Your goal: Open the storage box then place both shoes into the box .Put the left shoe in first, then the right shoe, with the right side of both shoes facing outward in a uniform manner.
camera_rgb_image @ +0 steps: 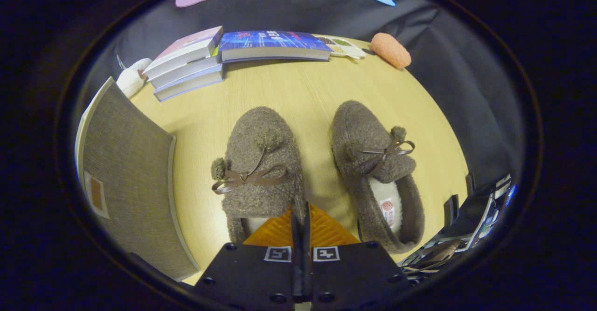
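Fingers of the gripper pinch the left shoe's rim, right shoe beside.

The one camera rides on the tool, looking forward and steeply down along its fingers at the bench. It sits close above the two shoes; fisheye bending makes the tilt uncertain.

Table: 2 shoes side by side, toes far. Left shoe just ahead of gripper, fingers together at its heel; right shoe beside it. Storage box near left. Far edge, L to R: book stack, flat book, sponge.
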